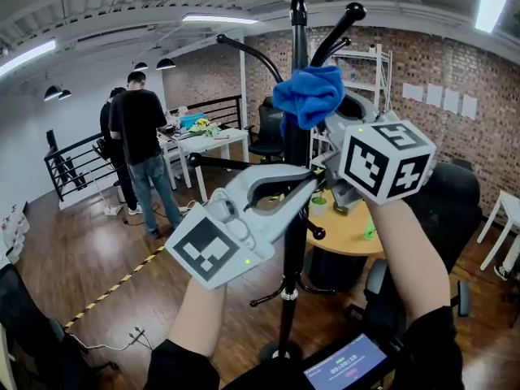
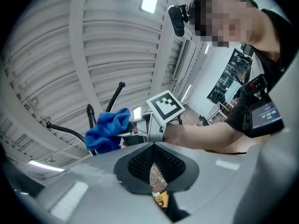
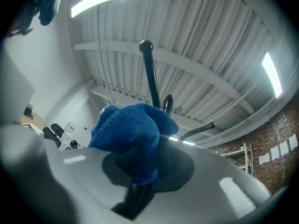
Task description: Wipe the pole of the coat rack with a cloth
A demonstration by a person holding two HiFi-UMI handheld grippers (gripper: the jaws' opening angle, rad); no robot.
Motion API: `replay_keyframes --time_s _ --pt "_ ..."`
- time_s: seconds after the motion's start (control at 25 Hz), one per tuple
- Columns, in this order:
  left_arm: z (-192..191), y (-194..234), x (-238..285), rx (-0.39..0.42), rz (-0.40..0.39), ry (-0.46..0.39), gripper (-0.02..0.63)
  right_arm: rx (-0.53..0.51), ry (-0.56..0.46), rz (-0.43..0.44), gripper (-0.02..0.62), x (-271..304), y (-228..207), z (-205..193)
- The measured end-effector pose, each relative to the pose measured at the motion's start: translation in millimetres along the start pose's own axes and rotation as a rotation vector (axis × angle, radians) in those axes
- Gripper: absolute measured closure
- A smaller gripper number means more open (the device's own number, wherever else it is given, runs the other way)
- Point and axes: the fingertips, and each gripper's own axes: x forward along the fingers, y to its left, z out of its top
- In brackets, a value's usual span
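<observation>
up near the top of the coat rack, the blue cloth (image 1: pixel 309 94) is bunched in the right gripper (image 1: pixel 335 124), whose jaws are clenched on it. it is seen over the black pole (image 1: pixel 290 250) just under the curved hooks (image 1: pixel 337 29). contact with the pole can't be confirmed: the right gripper view only shows the pole rising right behind the cloth. the left gripper (image 1: pixel 313 181) is held lower, jaws closed together on nothing, tips crossing in front of the pole; no part of the rack is seen between them in its own view

step judged: start of the wipe, with the cloth placed at the upper end and most of the pole below not yet covered. next move likely calls for the cloth to be pressed onto the pole and drawn downward, grip kept firm so the loose folds aren't dragged out. the left gripper sits across that path and would need to be cleared, or used to steady the rack

around: a lower side peg (image 1: pixel 315 232) interrupts a straight stroke. a round wooden table (image 1: pixel 345 238) and a black office chair (image 1: pixel 455 193) are close behind the rack, so access from the far side is limited. two people (image 1: pixel 138 132) are stood at a white table (image 1: pixel 213 142), well apart, not a concern
</observation>
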Motion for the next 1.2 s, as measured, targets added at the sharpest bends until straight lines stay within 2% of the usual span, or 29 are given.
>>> replay_keyframes --time_s 0.24,0.48,0.8,0.92,1.2 --pt "-17 -12 -10 -0.033 0.011 0.014 0.603 0.002 0.085 0.007 0.545 -13 19 -44" --pt "-22 -15 -22 -0.081 0.032 0.011 0.603 0.017 0.237 0.055 0.545 -39 29 -95" --pt "-32 -28 -23 -0.116 0.042 0.013 0.601 0.133 0.389 0.208 0.545 -73 35 -146" --pt "-38 -33 -25 -0.126 0.053 0.029 0.603 0.185 0.409 0.282 0.545 -84 46 -151" --pt "-34 -34 -24 -0.119 0.078 0.056 0.603 0.132 0.418 0.4 0.545 -115 57 -130"
